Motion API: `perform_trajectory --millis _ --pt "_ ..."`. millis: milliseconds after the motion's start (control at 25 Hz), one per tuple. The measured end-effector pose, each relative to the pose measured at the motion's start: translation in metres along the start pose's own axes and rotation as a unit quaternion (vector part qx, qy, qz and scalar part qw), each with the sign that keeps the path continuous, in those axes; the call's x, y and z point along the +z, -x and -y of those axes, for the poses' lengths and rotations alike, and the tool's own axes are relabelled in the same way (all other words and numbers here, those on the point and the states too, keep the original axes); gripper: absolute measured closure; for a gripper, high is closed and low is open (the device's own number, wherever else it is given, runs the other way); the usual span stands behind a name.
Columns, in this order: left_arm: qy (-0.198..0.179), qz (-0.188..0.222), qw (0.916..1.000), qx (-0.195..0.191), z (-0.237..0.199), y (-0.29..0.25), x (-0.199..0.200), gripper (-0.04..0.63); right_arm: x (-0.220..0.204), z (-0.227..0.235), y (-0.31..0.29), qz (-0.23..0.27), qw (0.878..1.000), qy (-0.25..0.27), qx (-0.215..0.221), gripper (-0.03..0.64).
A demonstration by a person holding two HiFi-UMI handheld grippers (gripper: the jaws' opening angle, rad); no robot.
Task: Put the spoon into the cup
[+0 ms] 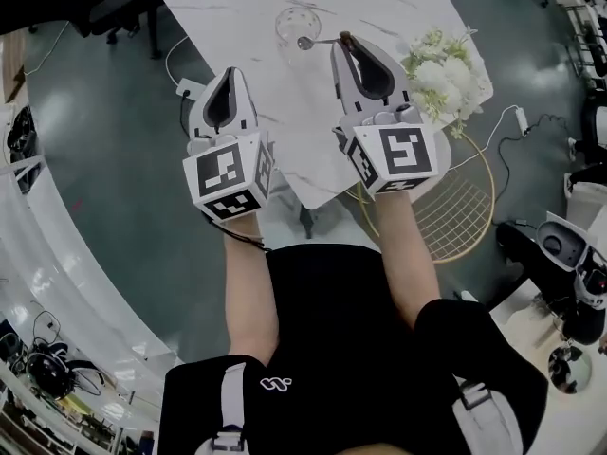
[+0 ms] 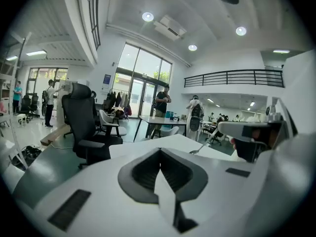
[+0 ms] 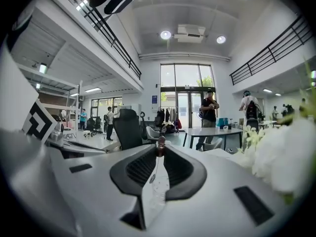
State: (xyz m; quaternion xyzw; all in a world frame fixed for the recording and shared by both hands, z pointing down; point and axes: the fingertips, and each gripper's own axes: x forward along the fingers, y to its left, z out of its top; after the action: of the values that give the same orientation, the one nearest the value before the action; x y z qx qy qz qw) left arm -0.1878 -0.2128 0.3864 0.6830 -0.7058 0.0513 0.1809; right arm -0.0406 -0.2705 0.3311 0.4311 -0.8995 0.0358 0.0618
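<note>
While the left tool [image 1: 230, 70] is being held closed on nothing, the spoon [image 1: 320, 41] is being clamped by the right tool [image 1: 343, 38] beside the cup [image 1: 292, 22], not yet inside.

Marble table [image 1: 237, 17], white flowers [image 1: 441, 69] — gold wire stand [image 1: 465, 218]

A white, marble-look table [image 1: 237, 17] stands on a dark green floor [image 1: 114, 159], its top veined with thin grey lines. A clear glass cup [image 1: 296, 25] sits upright on the top, towards the far side. A bunch of white flowers [image 1: 438, 69] with green leaves rests at the table's right edge, apart from the cup.
</note>
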Motion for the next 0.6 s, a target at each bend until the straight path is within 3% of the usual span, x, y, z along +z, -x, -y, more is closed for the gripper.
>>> perform_trajectory --millis 280,600 --pt "-0.025 -0.038 0.9983 -0.035 0.000 -0.036 -0.017 0.580 -0.029 0.013 -0.035 -0.022 0.999 -0.018 -0.014 0.563" --pt "-0.047 -0.055 0.9955 -0.062 -0.007 -0.069 -0.016 0.580 -0.076 0.025 -0.079 -0.064 0.997 -0.045 -0.026 0.563"
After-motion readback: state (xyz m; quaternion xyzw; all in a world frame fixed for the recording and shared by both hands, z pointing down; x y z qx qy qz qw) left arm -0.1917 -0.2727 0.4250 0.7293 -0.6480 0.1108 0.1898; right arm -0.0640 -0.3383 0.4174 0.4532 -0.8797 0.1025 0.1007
